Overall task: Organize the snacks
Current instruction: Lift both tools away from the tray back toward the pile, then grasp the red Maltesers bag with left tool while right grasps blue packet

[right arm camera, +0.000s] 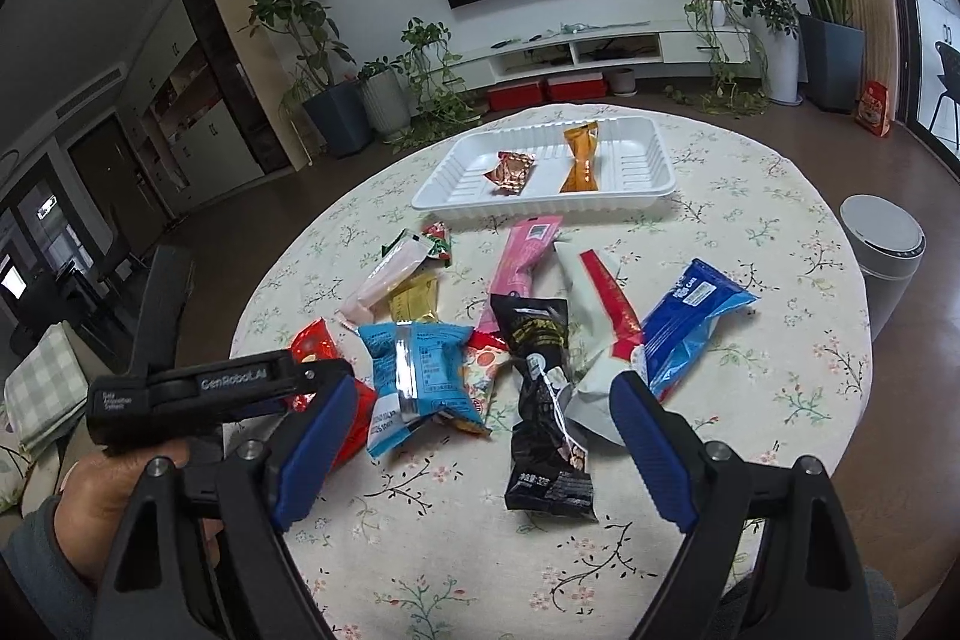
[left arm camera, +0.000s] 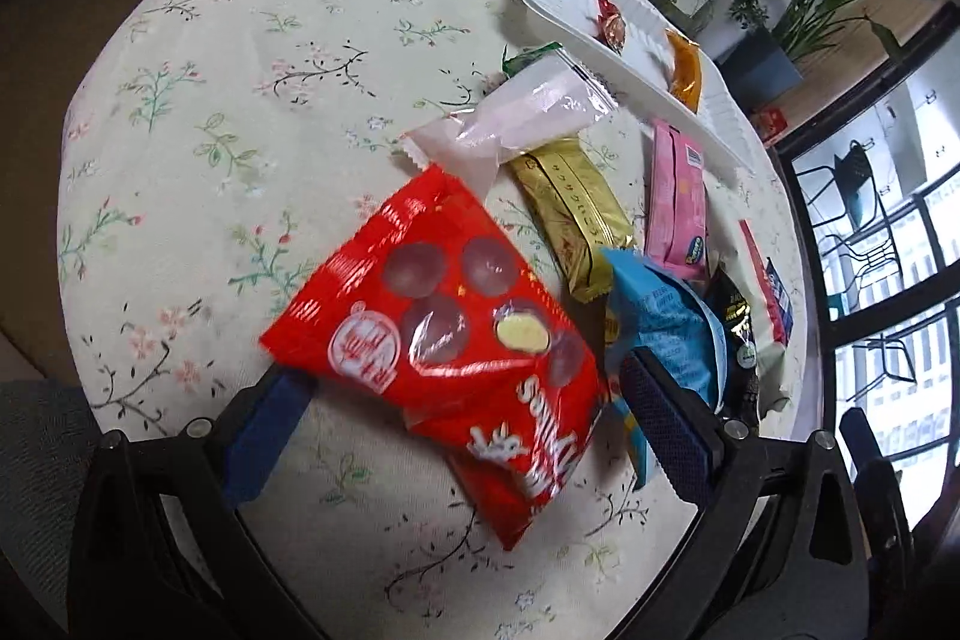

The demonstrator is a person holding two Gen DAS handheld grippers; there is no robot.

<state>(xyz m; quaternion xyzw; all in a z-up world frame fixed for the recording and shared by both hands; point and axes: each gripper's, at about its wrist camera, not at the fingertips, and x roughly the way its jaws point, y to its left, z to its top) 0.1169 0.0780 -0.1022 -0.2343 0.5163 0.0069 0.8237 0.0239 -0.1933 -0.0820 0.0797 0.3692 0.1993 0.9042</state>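
A red snack packet [left arm camera: 456, 340] lies on the floral tablecloth [left arm camera: 240, 100], between the wide-spread blue pads of my left gripper [left arm camera: 465, 370]; the pads do not press it. In the right wrist view a hand holds that gripper [right arm camera: 300, 376] beside the same red packet [right arm camera: 315, 343]. My right gripper [right arm camera: 483, 388] is open above a black packet [right arm camera: 540, 400] and a light blue packet [right arm camera: 414, 370], holding nothing. The white tray [right arm camera: 648, 172] at the far side holds a small red packet [right arm camera: 510, 169] and an orange packet [right arm camera: 581, 157].
Loose on the cloth are a pink packet [right arm camera: 525, 256], a gold packet [left arm camera: 570, 202], a pale translucent packet [left arm camera: 522, 112], a dark blue packet [right arm camera: 690, 322] and a white-and-red packet [right arm camera: 600, 304]. A grey bin [right arm camera: 882, 244] stands past the table's right edge.
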